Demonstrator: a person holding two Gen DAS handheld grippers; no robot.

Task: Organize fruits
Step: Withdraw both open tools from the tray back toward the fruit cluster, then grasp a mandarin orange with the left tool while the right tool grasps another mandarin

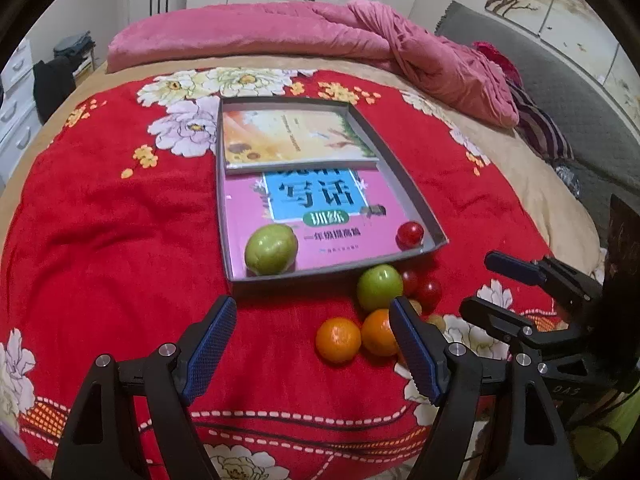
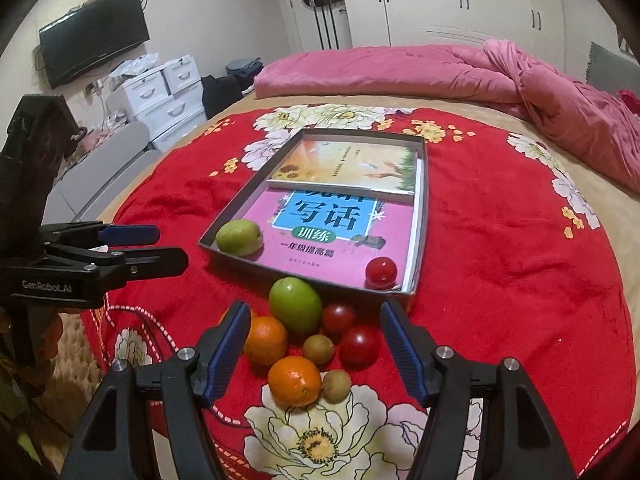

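Right gripper [image 2: 312, 354] and left gripper [image 1: 312, 348]: fingers apart, empty; advised: centre on one orange [image 2: 295, 381], close gently, lift into tray [image 2: 420, 216].

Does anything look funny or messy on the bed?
Yes. The gray box meant for fruit has two books lying flat in it, and only a green fruit and a red one sit on the pink book. The other fruits are bunched on the red blanket outside.
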